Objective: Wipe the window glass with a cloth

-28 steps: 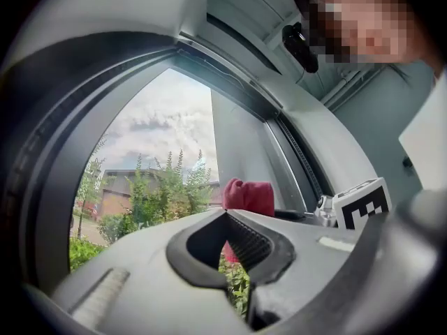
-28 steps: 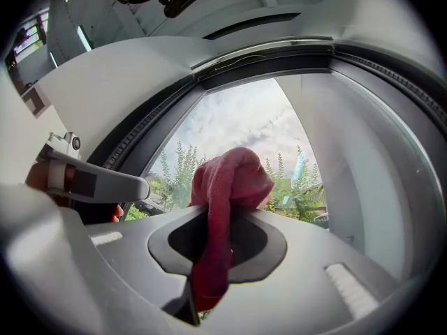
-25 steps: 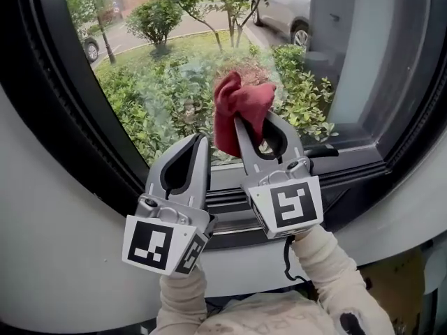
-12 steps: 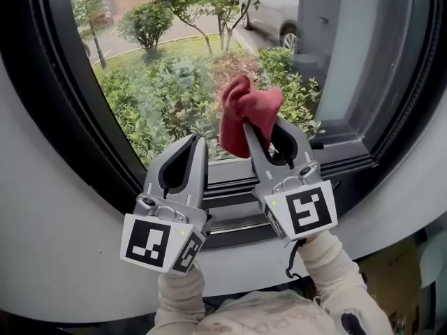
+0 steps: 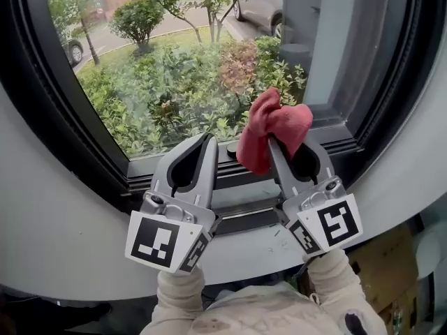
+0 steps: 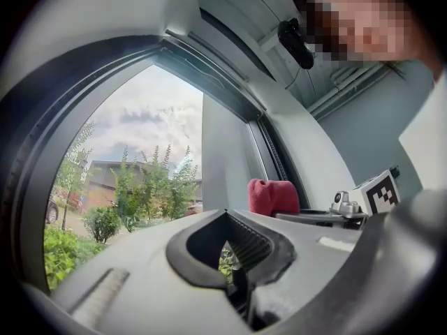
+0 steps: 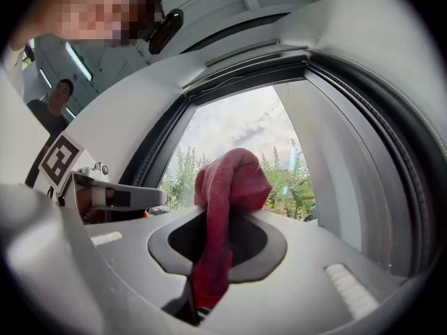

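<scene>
The window glass (image 5: 174, 68) is the largest item. It is a broad pane with shrubs (image 5: 167, 96) and a parked car (image 5: 262, 5) outside. A dark frame (image 5: 77, 145) borders it, and a bottom rail (image 5: 237, 180) runs below both tools.

The right gripper (image 5: 285, 145) points up at the lower right part of the pane. Its jaws are closed hard on the red cloth (image 5: 276, 128). In the right gripper view, one fold runs down through the jaw opening and a loose wad bulges above the tips. The wad sits over the bottom rail at the lower edge of the glass. No view shows whether it touches the pane.

The left gripper (image 5: 207, 139) is just beside the right one. Its jaws are pressed together with nothing between them, and greenery shows through the opening.

Judged step: bring the wad onto the glass and begin a stroke.

Recommended procedure:
1. Advance the right gripper until only the cloth meets the pane. The hard jaw tips sit close behind the wad and could scratch the glass.
2. Tilt the gripper so that the bulging side lies flat against the pane.
3. Apply light, even pressure, since the pinch holds only one fold and the wad could pull out.
4. Wipe in overlapping passes, starting from the bottom corner.
5. Hold the left gripper clear of the stroke path.
</scene>
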Available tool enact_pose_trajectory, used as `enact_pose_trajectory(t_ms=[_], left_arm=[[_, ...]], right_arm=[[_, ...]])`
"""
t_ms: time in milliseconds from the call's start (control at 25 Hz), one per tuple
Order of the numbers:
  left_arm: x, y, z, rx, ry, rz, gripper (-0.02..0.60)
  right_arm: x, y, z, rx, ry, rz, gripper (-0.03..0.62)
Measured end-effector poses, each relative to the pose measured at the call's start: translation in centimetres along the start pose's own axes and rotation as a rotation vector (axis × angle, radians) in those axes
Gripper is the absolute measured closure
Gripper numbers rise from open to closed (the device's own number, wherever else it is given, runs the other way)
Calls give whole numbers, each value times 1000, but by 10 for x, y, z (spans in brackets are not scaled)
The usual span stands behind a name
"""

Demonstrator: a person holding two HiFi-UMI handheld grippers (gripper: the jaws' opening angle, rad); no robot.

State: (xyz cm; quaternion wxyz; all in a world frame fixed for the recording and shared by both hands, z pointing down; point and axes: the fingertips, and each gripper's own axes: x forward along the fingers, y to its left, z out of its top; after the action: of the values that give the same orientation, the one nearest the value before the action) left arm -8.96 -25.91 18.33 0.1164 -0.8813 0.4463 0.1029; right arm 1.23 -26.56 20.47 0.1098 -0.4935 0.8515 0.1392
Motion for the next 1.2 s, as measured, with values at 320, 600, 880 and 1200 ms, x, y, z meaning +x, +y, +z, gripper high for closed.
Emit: enact_pose_trajectory(t_ms=[320,600,880,1200], left_arm=[[3,-22,4,13,14,-12,581],[0,-22,4,10,16,8,581],[0,-32,0,15,17,10,581],[-3,-37,5,25,18,20,581]], right_arm=[[-3,6,12,-14,22,72,513],[-11,9,14,32,18,98,514],[-17,7,15,37,9,112,514],[-21,10,17,53,0,128,514]])
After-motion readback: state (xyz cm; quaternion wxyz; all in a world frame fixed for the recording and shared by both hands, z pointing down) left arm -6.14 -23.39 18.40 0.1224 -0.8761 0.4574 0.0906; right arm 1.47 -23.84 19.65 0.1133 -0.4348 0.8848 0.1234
